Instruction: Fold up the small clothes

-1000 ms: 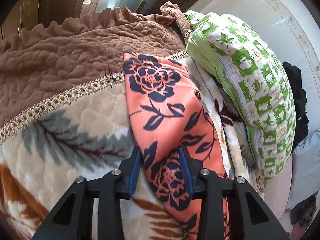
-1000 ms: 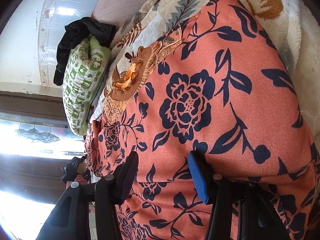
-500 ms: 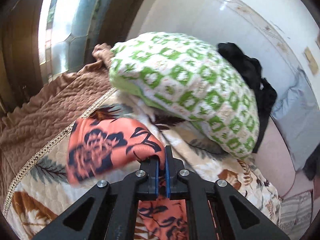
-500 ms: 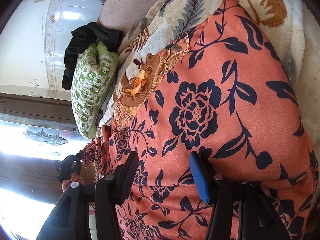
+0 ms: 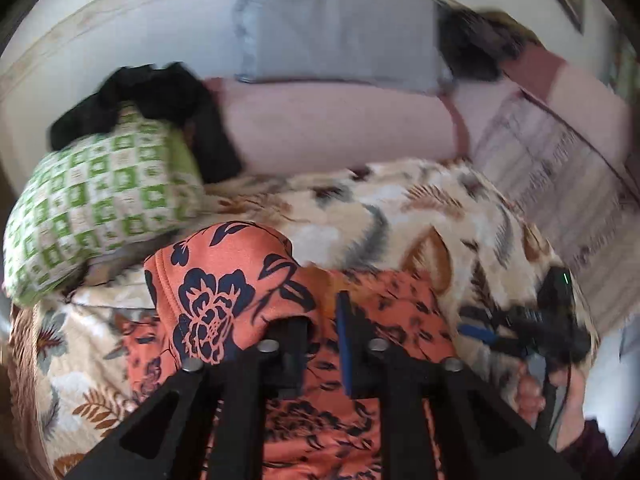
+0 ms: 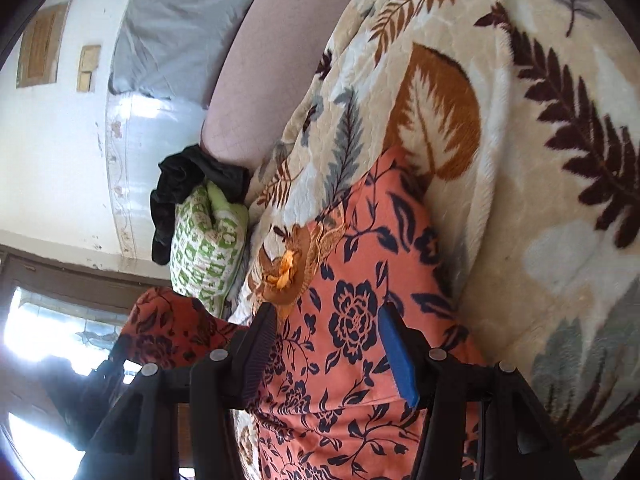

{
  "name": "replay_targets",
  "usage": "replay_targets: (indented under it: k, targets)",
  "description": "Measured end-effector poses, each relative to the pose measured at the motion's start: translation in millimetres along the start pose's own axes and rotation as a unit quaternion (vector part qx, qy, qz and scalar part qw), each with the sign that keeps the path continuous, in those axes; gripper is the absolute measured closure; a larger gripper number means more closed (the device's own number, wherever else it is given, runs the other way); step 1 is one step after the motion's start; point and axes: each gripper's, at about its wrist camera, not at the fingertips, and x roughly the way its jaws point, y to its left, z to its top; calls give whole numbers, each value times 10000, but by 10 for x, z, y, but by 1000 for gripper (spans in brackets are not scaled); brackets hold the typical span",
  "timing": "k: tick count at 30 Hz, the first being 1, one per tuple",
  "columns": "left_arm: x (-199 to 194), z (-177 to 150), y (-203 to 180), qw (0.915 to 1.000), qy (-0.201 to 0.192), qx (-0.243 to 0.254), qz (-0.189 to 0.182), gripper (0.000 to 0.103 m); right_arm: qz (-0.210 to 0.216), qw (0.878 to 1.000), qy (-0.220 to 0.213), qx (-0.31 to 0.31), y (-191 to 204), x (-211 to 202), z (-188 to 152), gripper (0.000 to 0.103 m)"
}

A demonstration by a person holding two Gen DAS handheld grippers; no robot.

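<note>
Orange cloth: the floral garment (image 6: 360, 320) lies on the blanket (image 6: 540, 160) of the bed; one end is lifted and thrown over toward the rest, draping the left claw's near finger in the left wrist view (image 5: 224, 280).
Change in cloth: a second ago it lay flat in one long strip; half a second ago its edge was pinched and raised; now that end arches over as a loose fold.
Left claw (image 5: 320, 344): jaws apart, having just been opening after a full clamp; cloth hangs over one finger, and nothing shows pressed between the pads.
Right claw (image 6: 328, 356): jaws apart, low over the flat part of the garment, no pinch seen; much as before, a little further along the cloth.
Blanket: cream with brown and grey leaves, under the garment.
Pillow (image 5: 100, 200): green and white, beside the lifted end, black cloth (image 5: 160, 100) on its far side.
Far side: pink sheet (image 5: 340, 128), grey pillow (image 5: 336, 28) against the wall.
Blur: left view smeared.
</note>
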Motion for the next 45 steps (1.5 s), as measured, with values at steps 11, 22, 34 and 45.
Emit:
replay_targets:
  k: [11,22,34,45]
  targets:
    - [35,-551,449,9923,-373,-491,1072,31,46,9993,-309,-185,60,-237,139,34]
    - [581,-1831,1783,9204,180,-2752,2771,31,-1427,9168,251,-3722,1124,591,-1006,34]
    - [657,-1942,1994,9254,209,-3021,2278,30,-3127,7832,453,-5355,1420,1813,-1660,38]
    - [617,-1970,1961,9252,202,-3042,2259,30,-2803,8927,-636,-3470,1087,553,-839,92]
